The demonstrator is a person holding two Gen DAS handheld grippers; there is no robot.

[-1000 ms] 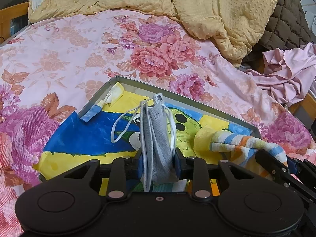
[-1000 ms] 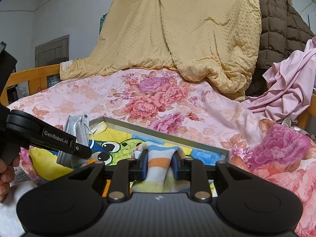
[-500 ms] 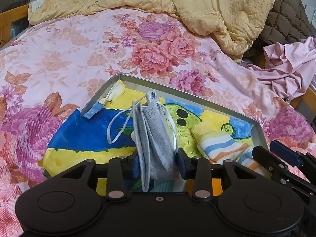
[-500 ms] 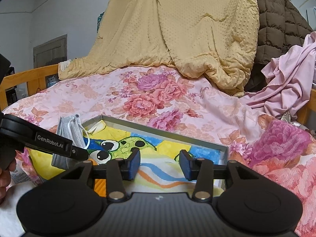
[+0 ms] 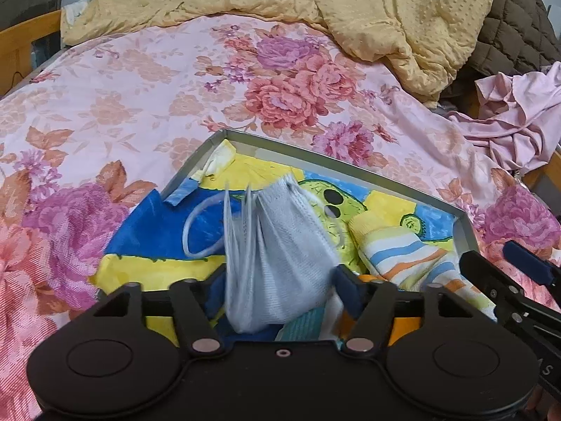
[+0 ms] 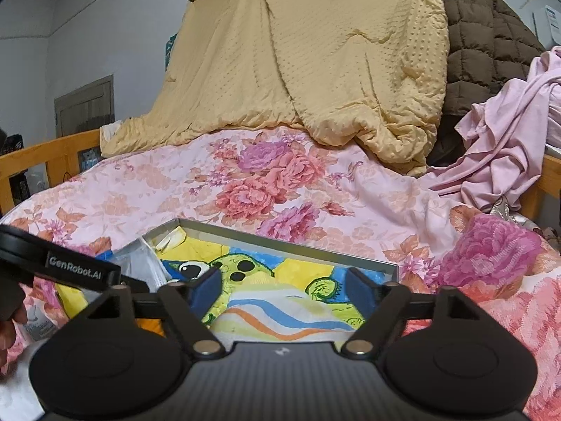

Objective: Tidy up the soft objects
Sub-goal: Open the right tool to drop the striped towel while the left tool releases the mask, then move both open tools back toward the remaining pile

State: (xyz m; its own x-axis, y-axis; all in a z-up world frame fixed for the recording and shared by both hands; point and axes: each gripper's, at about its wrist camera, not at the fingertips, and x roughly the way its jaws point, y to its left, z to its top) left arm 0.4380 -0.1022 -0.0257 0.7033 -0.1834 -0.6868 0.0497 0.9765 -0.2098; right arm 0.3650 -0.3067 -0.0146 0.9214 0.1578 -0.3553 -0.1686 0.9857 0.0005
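Left wrist view first: my left gripper has just been spreading its jaws, and the grey face mask is between them but loose now, blurred like it's dropping. Its long axis runs straight away from me, toward the tray's far wall, ear loop trailing off to the left side of the tray. So the mask sits over the tray's near-left part and the left hand is the one right on it.

Further right on the tray liner is the striped sock, lying flat by the tray's right wall. My right gripper hangs over it, jaws just opened wide too, nothing pinched, sock stretching across below the pads.

The tray itself sits on a floral bedspread, soft and saggy I'd guess. Beyond the tray there's a yellow blanket, a brown quilt and some pink cloth piled to the right.
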